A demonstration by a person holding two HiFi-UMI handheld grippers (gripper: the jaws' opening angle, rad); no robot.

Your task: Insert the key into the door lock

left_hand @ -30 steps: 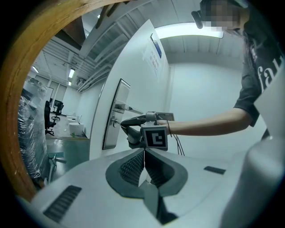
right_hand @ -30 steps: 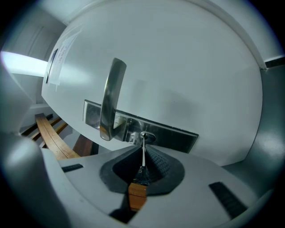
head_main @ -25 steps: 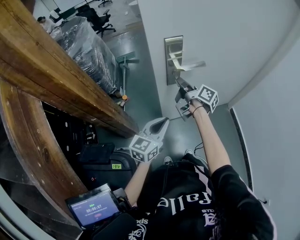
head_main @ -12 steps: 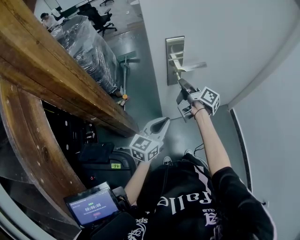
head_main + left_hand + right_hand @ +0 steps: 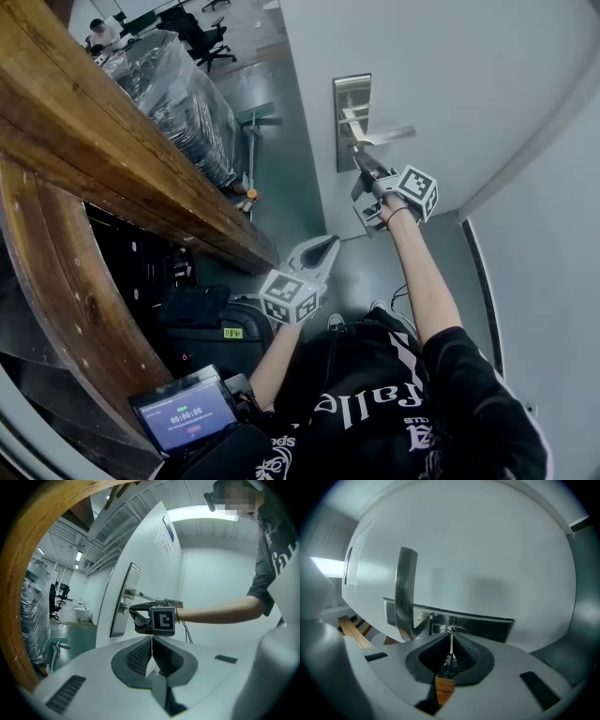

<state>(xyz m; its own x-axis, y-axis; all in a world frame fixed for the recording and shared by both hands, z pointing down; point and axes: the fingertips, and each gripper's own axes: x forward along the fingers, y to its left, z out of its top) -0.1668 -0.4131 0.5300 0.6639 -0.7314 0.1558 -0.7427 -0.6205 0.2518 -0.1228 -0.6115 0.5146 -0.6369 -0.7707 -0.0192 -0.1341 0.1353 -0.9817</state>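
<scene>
A: While the right gripper (image 5: 451,638) pinches the key (image 5: 450,651) edge-on, the key's tip meets the lock plate (image 5: 487,626) just beside the handle (image 5: 404,592). Step: insertion.
B: Seated?
A: Depth unclear. The next move probably needs the blade square to the keyway, then a straight push.
B: Left gripper (image 5: 322,251)?
A: Jaws pressed together, empty, low, well apart from the door (image 5: 450,75).

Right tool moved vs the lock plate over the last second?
Yes, slightly. In the head view the right tool has edged up toward the lock plate and now sits closer under the lever handle than before.
</scene>
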